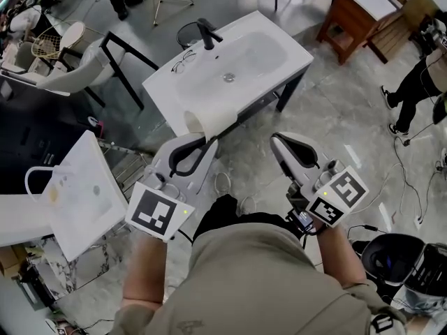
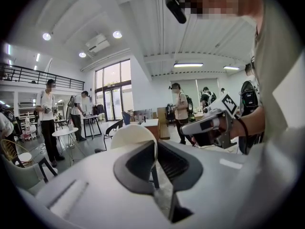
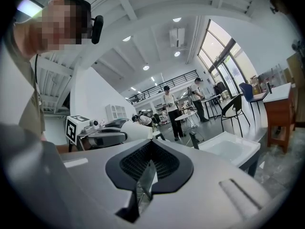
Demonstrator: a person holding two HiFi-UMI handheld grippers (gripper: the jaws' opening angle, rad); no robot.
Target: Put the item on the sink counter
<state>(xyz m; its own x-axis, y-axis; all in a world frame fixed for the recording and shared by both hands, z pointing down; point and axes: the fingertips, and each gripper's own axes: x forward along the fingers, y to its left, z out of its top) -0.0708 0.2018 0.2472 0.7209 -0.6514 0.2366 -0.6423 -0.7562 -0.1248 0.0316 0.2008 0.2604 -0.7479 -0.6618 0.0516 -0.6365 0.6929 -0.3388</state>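
My left gripper (image 1: 202, 143) is shut on the rim of a cream-white cup (image 1: 198, 122), which hangs sideways over the near edge of the white sink counter (image 1: 279, 68). In the left gripper view the jaws pinch the cup's (image 2: 134, 136) thin wall between them. My right gripper (image 1: 283, 139) is shut with nothing in it, held to the right of the cup and just short of the counter's front. From the right gripper view, the left gripper (image 3: 102, 136) with the cup (image 3: 138, 130) lies to the left and the sink counter (image 3: 228, 147) to the right.
A black faucet (image 1: 207, 33) and a pair of glasses (image 1: 183, 61) are on the counter's far left. A second white basin (image 1: 84, 194) lies at the left, a wooden cabinet (image 1: 356, 16) at the back right, a black bin (image 1: 391, 257) at the lower right. People stand around the room.
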